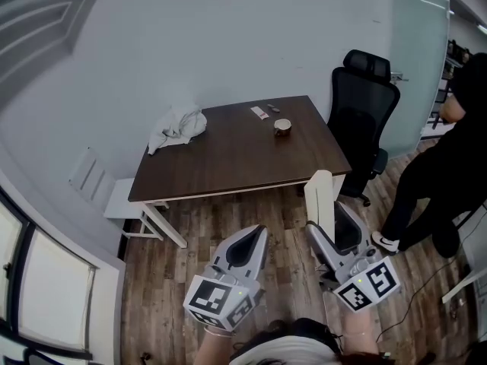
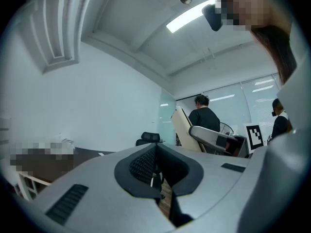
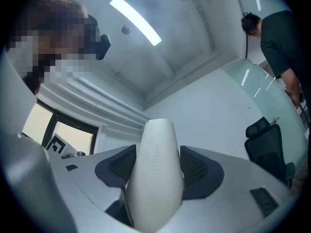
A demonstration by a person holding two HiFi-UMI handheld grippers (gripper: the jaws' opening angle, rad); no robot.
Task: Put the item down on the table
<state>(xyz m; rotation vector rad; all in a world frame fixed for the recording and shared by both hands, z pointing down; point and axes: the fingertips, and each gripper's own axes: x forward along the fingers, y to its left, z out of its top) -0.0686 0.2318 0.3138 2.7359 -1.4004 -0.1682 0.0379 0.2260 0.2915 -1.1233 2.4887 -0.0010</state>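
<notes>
Fingers (image 3: 121,165) of the right gripper (image 3: 155,165) are clamped on a white item (image 3: 155,188), which is held upright off the table (image 1: 228,162), near its front corner. Left gripper (image 2: 154,154) jaws are pressed together, empty. A cloth (image 1: 176,128) and a cup (image 1: 282,127) are seen on the dark tabletop. A chair (image 1: 365,105) is set beside the table on a wood floor (image 1: 221,219).

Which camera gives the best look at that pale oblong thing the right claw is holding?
The right gripper view: the pale item fills its centre, clamped between the jaws of the right claw, with embossed lettering visible. The head view shows it small and upright. The left gripper view catches it distant and slanted.
</notes>
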